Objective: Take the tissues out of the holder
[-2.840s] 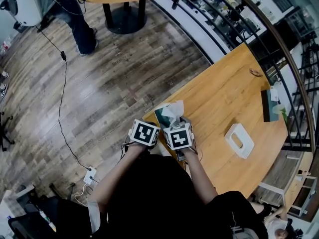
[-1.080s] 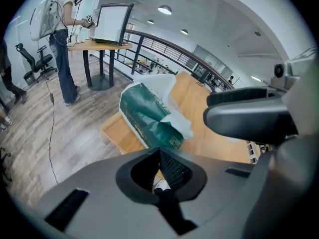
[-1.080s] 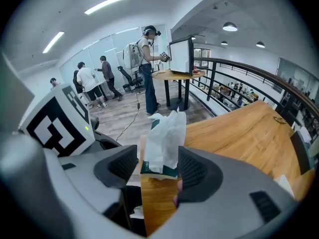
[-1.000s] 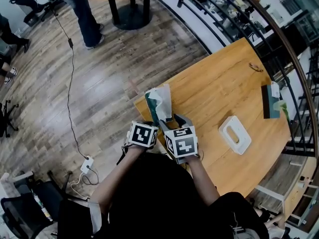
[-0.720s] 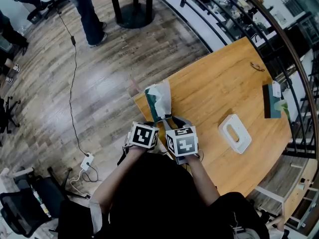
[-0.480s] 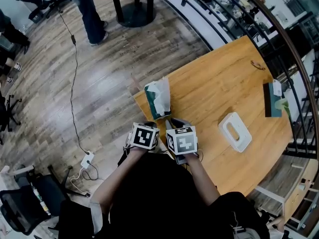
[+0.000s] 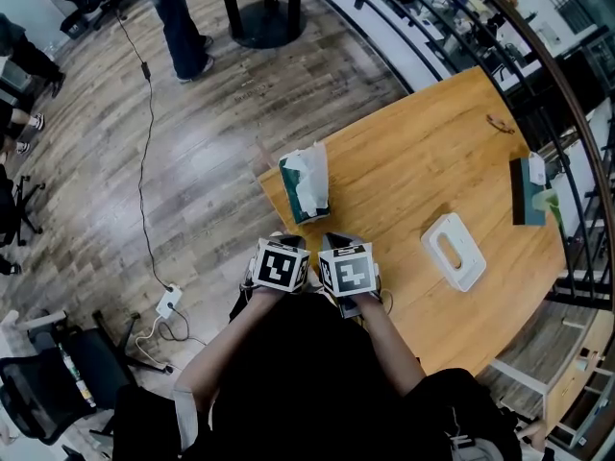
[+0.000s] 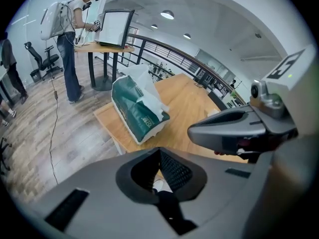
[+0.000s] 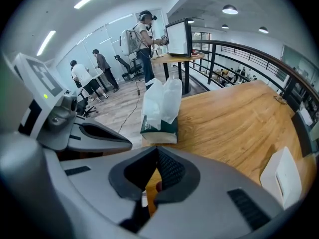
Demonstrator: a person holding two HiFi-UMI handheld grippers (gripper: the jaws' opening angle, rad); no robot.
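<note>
A green tissue pack (image 7: 304, 182) with white tissue sticking out lies near the left corner of the wooden table (image 7: 413, 176). The white tissue holder (image 7: 454, 251) lies apart from it, to the right. Both grippers hover side by side at the table's near edge, short of the pack. My left gripper (image 7: 284, 240) is shut with nothing in it. My right gripper (image 7: 333, 240) has just closed its jaws on nothing. The left gripper view shows the pack (image 8: 139, 108) ahead of the shut left gripper (image 8: 159, 150). In the right gripper view, the pack (image 9: 160, 114) stands ahead and the holder (image 9: 283, 179) low right.
A dark green box with tissue (image 7: 525, 192) sits at the table's far right edge, and a small item (image 7: 495, 121) lies further back. A railing (image 7: 538, 75) runs behind the table. A cable (image 7: 144, 161) trails over the wooden floor. People stand at a far table (image 9: 142, 36).
Both grippers have drawn back from the tissue pack toward the table's near edge. The right gripper's jaws, open beside the pack a second ago, now stand together. The pack stays on the table.
</note>
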